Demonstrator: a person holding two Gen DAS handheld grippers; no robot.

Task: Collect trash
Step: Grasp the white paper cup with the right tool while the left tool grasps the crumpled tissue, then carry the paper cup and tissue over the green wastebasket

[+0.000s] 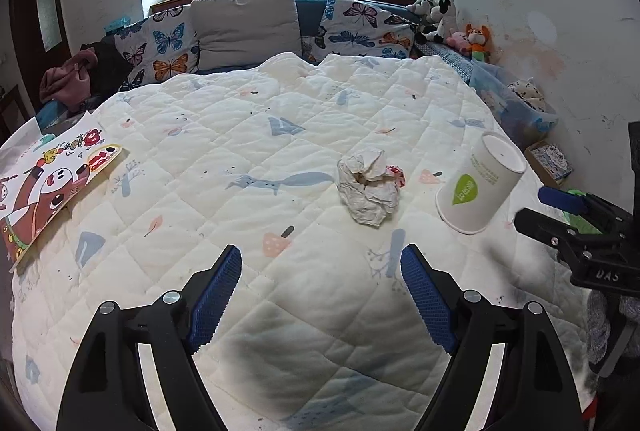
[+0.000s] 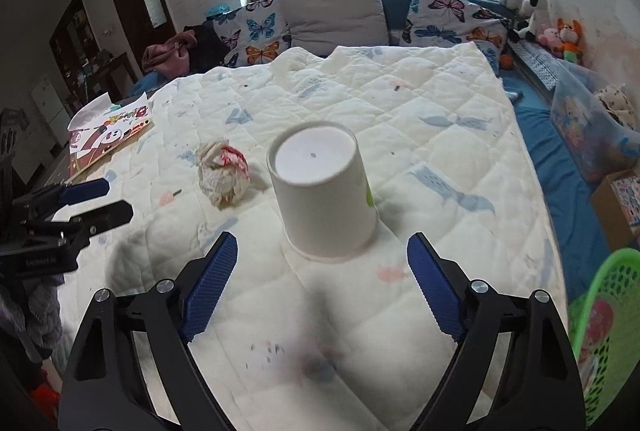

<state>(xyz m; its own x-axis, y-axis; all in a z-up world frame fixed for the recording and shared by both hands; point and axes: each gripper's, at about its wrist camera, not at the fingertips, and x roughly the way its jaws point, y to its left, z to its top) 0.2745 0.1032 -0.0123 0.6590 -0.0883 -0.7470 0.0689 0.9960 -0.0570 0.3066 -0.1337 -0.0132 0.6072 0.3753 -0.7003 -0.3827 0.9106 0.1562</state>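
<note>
A crumpled paper ball [image 1: 370, 185] lies on the quilted bed cover [image 1: 240, 135]; it also shows in the right wrist view [image 2: 222, 173]. A white paper cup [image 2: 324, 191] with a green logo stands upside down to its right, and shows in the left wrist view [image 1: 480, 187]. My left gripper [image 1: 320, 263] is open and empty, short of the paper ball. My right gripper [image 2: 320, 251] is open and empty, its jaws just in front of the cup. Each gripper also shows in the other's view: the right one [image 1: 540, 205], the left one [image 2: 104, 199].
A colourful cartoon sheet [image 1: 52, 183] lies at the bed's left edge. Pillows [image 1: 248, 25] and stuffed toys [image 1: 476, 39] line the headboard. A green basket [image 2: 600, 331], a cardboard box [image 2: 622, 207] and a clear plastic bin [image 2: 592, 127] stand on the right.
</note>
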